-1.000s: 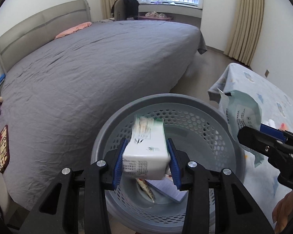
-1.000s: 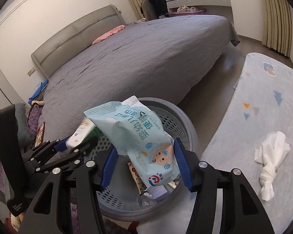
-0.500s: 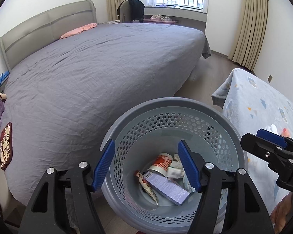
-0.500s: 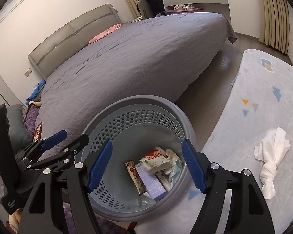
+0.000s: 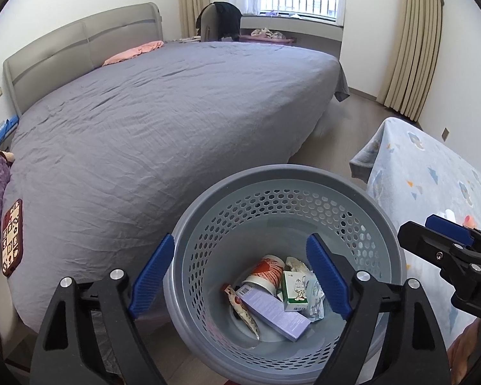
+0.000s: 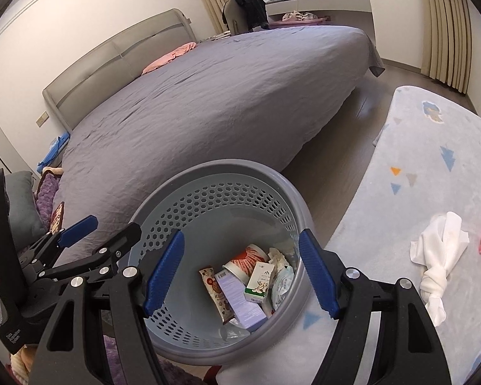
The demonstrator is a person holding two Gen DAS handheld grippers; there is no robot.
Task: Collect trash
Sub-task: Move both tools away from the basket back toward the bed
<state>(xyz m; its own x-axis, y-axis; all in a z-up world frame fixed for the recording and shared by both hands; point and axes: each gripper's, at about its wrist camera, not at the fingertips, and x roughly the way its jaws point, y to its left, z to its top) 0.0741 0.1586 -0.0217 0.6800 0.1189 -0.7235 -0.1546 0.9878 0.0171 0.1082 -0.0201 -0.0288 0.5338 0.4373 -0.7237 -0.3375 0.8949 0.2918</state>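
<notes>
Left claw (image 5: 240, 276): I'm holding it wide, empty, above the basket (image 5: 304, 176).
Right claw (image 6: 240, 272): likewise wide, letting trash (image 6: 247, 285) lie below.

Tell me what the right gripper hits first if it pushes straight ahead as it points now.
Probably the trash inside the grey perforated plastic basket: the open right gripper points at the green-and-white carton. Depth is unclear.
</notes>
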